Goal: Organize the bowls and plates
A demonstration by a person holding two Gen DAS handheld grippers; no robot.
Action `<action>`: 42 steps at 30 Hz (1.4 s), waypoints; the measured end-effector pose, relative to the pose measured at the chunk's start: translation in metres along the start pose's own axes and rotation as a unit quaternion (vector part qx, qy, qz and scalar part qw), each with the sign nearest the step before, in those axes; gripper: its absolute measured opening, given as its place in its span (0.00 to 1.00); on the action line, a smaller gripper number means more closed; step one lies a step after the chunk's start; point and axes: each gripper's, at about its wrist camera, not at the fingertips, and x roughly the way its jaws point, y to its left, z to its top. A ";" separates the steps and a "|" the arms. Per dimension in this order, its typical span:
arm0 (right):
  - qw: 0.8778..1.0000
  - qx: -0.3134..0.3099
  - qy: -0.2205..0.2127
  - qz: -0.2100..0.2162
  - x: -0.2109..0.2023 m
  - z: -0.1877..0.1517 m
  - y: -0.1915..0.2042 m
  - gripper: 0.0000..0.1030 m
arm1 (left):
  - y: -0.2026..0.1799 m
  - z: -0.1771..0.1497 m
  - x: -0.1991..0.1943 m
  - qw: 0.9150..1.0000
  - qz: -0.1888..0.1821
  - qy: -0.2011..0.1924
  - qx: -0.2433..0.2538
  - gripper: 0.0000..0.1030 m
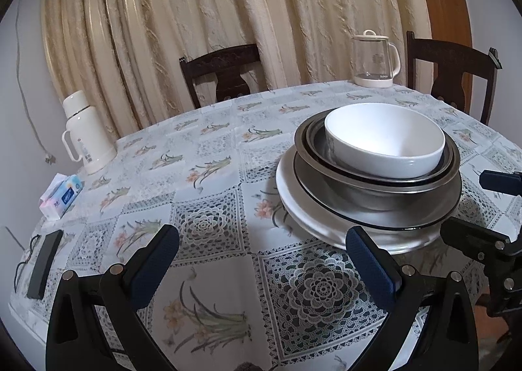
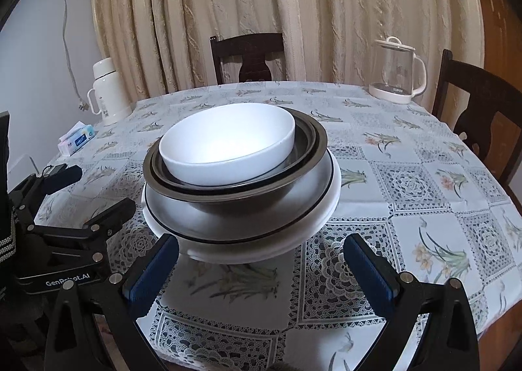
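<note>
Left wrist view: left gripper (image 1: 262,255) spread wide, holding nothing, low over the worktop (image 1: 208,182). Stack right of centre: white bowl (image 1: 385,139) nested in steel bowls (image 1: 375,198), all on a white plate (image 1: 293,201). Right pad (image 1: 370,268) just before the plate's near rim; contact unclear. Right gripper (image 1: 469,204) at the right edge, beside the stack. Flask (image 1: 84,133), tissues (image 1: 62,196) and phone (image 1: 44,263) along the left; kettle (image 1: 375,59) at the back.

Right wrist view: right gripper (image 2: 261,257) spread too, empty, pads either side of the plate's (image 2: 326,211) near edge, short of it. White bowl (image 2: 228,142) on top, steel bowls (image 2: 235,208) beneath, stack mid-worktop (image 2: 407,175). Left gripper (image 2: 94,195) at left, near the stack. Kettle (image 2: 398,69) back right, flask (image 2: 106,90) back left, tissues (image 2: 76,139) beside it.
</note>
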 end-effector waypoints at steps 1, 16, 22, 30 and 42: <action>1.000 0.002 0.002 -0.002 0.001 0.000 0.000 1.00 | 0.000 0.000 0.001 1.000 0.000 0.001 -0.001 0.99; 1.000 -0.003 0.009 -0.012 0.003 0.000 0.002 1.00 | 0.000 -0.004 0.005 1.000 -0.003 0.008 0.000 0.99; 1.000 -0.007 0.008 -0.009 0.003 0.000 0.004 1.00 | 0.000 -0.004 0.005 1.000 -0.003 0.008 0.001 0.99; 1.000 -0.003 0.013 0.002 0.005 -0.001 0.004 1.00 | -0.002 -0.005 0.005 1.000 -0.003 0.009 0.001 0.99; 1.000 -0.003 0.011 0.003 0.005 -0.002 0.004 1.00 | -0.003 -0.008 0.007 1.000 -0.003 0.011 0.001 0.99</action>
